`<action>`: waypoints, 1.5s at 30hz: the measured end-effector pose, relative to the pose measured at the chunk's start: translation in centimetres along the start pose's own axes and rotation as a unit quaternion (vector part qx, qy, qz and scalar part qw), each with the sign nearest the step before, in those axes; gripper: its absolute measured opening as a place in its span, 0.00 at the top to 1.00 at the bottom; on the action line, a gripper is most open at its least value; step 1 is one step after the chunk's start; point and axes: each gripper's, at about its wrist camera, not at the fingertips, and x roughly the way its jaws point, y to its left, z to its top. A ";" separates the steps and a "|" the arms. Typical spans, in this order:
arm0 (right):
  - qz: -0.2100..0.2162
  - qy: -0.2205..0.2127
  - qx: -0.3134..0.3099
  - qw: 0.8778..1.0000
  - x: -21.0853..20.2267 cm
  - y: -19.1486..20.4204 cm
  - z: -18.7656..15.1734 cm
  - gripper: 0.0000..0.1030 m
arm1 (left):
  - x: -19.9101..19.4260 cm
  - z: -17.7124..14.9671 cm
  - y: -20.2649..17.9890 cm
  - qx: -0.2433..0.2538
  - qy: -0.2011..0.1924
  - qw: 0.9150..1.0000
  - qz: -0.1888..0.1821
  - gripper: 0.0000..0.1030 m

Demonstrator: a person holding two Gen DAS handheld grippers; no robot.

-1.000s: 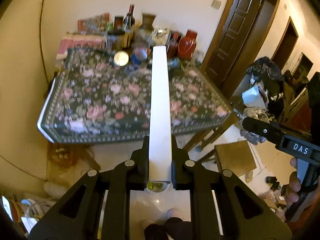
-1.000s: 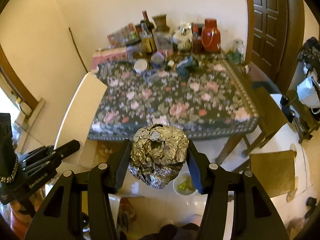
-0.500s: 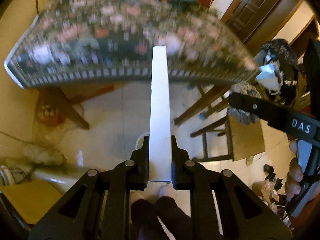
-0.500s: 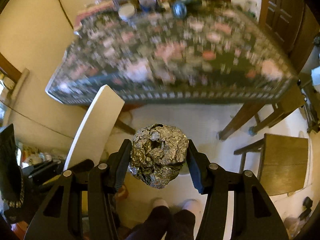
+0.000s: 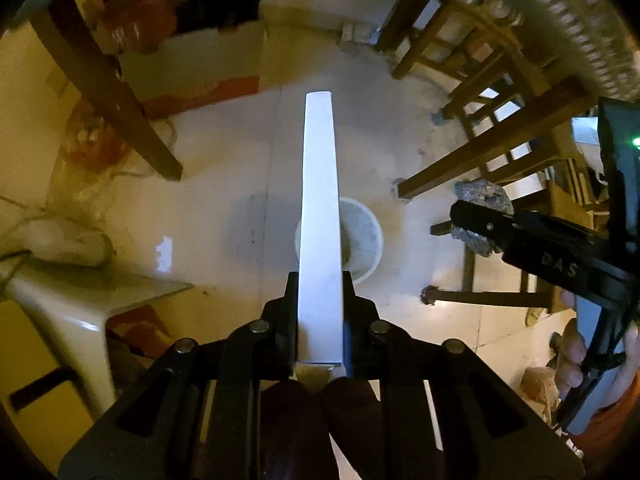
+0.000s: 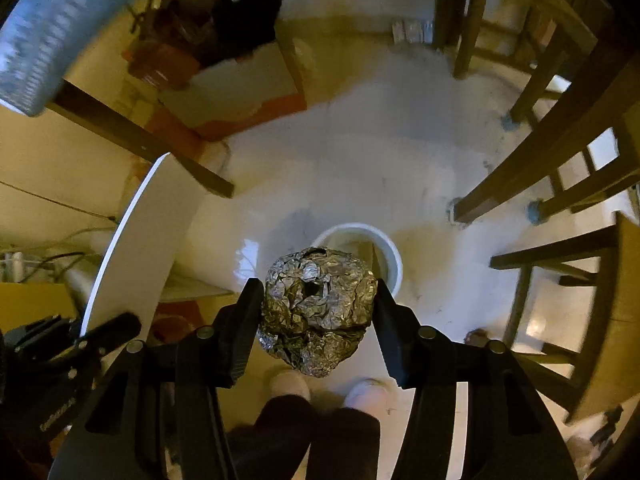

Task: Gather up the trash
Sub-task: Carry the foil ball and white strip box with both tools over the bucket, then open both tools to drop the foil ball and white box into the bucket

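Note:
My left gripper point(image 5: 320, 300) is shut on a flat white board point(image 5: 319, 216), held edge-on and pointing down at the floor. The board also shows at the left of the right wrist view point(image 6: 136, 236). My right gripper point(image 6: 318, 300) is shut on a crumpled foil ball point(image 6: 316, 308). That ball also shows at the right of the left wrist view point(image 5: 482, 196). A white round bin point(image 6: 386, 252) stands on the floor below both grippers, partly hidden behind the foil ball. In the left wrist view the bin point(image 5: 366, 236) is partly hidden behind the board.
Wooden table legs point(image 5: 116, 96) and chair legs point(image 6: 560, 160) stand around the bin on the pale tiled floor point(image 6: 360, 152). The tablecloth's edge point(image 6: 44, 52) hangs at upper left. A cream stool point(image 5: 80, 304) is at the left. The person's feet point(image 6: 288, 384) are below.
Both grippers have tilted down from the flowered table to the floor under it. The white bin has come into view below them. Both grips are unchanged.

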 end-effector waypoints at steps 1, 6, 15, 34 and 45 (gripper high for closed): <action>-0.004 0.000 0.000 1.000 1.6 -0.4 0.0 0.51 | 1.3 -0.1 0.3 -0.003 0.002 1.000 -0.002 0.84; -0.011 0.016 -0.017 1.000 7.2 -1.1 0.5 0.48 | 7.1 -0.4 0.5 0.007 0.015 1.000 -0.001 0.84; 0.020 0.059 0.033 0.998 10.7 -4.1 -0.7 0.46 | 13.9 -0.3 -0.7 0.033 0.049 0.998 0.007 0.84; 0.012 0.033 0.032 0.999 10.5 -6.6 -0.4 0.43 | 21.2 1.1 -3.1 0.044 0.110 0.993 0.002 0.47; 0.010 0.034 0.035 0.999 6.1 -5.6 -0.7 0.43 | 15.8 1.6 -3.6 0.031 0.077 0.996 0.020 0.41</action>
